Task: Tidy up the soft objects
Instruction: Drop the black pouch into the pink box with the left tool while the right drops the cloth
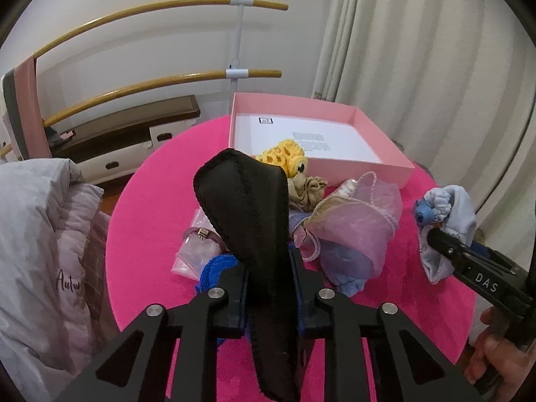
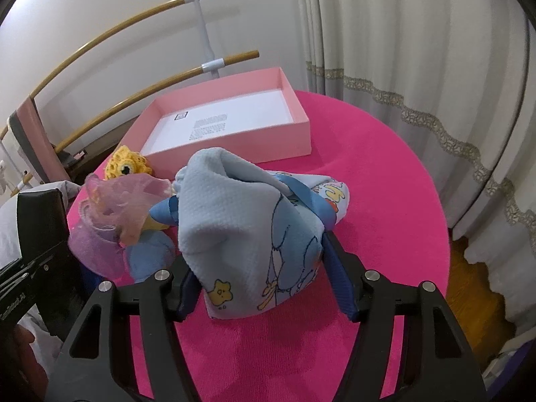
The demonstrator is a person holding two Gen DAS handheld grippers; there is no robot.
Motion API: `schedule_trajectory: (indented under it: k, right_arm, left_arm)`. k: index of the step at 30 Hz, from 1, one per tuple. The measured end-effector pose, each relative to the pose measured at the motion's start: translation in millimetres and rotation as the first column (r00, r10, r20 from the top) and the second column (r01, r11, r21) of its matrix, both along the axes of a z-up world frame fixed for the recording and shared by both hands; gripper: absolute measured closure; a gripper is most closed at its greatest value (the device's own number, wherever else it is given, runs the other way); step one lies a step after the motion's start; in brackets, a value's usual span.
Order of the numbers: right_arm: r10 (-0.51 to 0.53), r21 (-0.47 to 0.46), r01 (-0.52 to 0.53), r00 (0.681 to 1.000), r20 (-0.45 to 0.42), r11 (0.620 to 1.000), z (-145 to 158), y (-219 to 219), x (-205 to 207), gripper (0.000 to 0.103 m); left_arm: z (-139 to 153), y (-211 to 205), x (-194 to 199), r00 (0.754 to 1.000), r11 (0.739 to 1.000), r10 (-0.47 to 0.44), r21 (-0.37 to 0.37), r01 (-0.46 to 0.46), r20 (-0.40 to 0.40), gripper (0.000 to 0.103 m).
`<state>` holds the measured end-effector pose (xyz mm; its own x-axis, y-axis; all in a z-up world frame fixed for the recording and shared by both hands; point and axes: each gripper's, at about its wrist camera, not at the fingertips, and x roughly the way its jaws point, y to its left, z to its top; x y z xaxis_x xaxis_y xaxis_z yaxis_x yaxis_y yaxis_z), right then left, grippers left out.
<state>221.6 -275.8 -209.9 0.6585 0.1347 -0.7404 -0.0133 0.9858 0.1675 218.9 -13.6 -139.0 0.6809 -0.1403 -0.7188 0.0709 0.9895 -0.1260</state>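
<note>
Soft things lie heaped on your pink tabletop (image 2: 385, 174), near the open pink box (image 1: 385, 164) at the far side. Your right claw (image 2: 264, 284) is clamped on the light blue printed cloth (image 2: 248, 234), right of the heap. Your left claw (image 1: 268, 288) is clamped on the black fabric piece (image 1: 248, 207). Smallest, the yellow crochet toy (image 1: 284, 157) leans against the box.

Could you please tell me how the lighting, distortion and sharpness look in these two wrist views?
Left wrist: even, soft indoor light; fisheye bends the wooden rails; the black cloth in the left claw reads dark, showing little texture. Right wrist: same soft light, dark corner vignette; the blue cloth is sharp; the box label is too blurred to read.
</note>
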Motion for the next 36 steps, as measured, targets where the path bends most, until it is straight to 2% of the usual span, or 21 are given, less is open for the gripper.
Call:
schedule_trajectory:
  k: [4,8,11,15,22,27,36]
  right_arm:
    - [-0.001,-0.005,0.001,1.000,0.020,1.000,9.9,0.0,-7.5,0.041]
    - [-0.002,-0.007,0.002,1.000,0.016,1.000,11.1,0.9,-9.2,0.041]
    - [-0.001,-0.002,0.001,1.000,0.006,1.000,7.3,1.6,-10.1,0.041]
    - [0.002,-0.001,-0.002,1.000,0.005,1.000,6.9,1.9,-10.7,0.041]
    - [0.022,0.005,-0.022,0.999,0.036,1.000,21.2,3.8,-14.4,0.041]
    - [0.029,0.005,-0.030,0.997,0.067,1.000,37.7,5.0,-11.1,0.041]
    - [0.045,-0.001,-0.045,0.996,0.082,0.999,48.8,10.8,-4.2,0.041]
  left_arm:
    - [15.0,5.2,-13.3,0.999,0.999,-0.035,-0.026,0.035,0.023,0.088]
    - [12.9,15.4,-15.1,0.999,0.999,-0.047,-0.028,0.047,-0.002,0.080]
    - [6.6,20.5,-14.3,0.999,0.998,-0.045,-0.036,0.044,-0.029,0.082]
    - [9.5,22.5,-19.5,0.998,0.998,-0.052,-0.032,0.052,-0.020,0.084]
    - [39.1,27.4,-23.3,0.997,0.997,-0.070,-0.028,0.071,0.036,0.084]
    - [59.6,40.8,-22.3,0.995,0.994,-0.087,-0.059,0.091,0.056,0.084]
    - [75.0,46.2,-10.2,0.991,0.994,-0.094,-0.041,0.098,0.091,0.084]
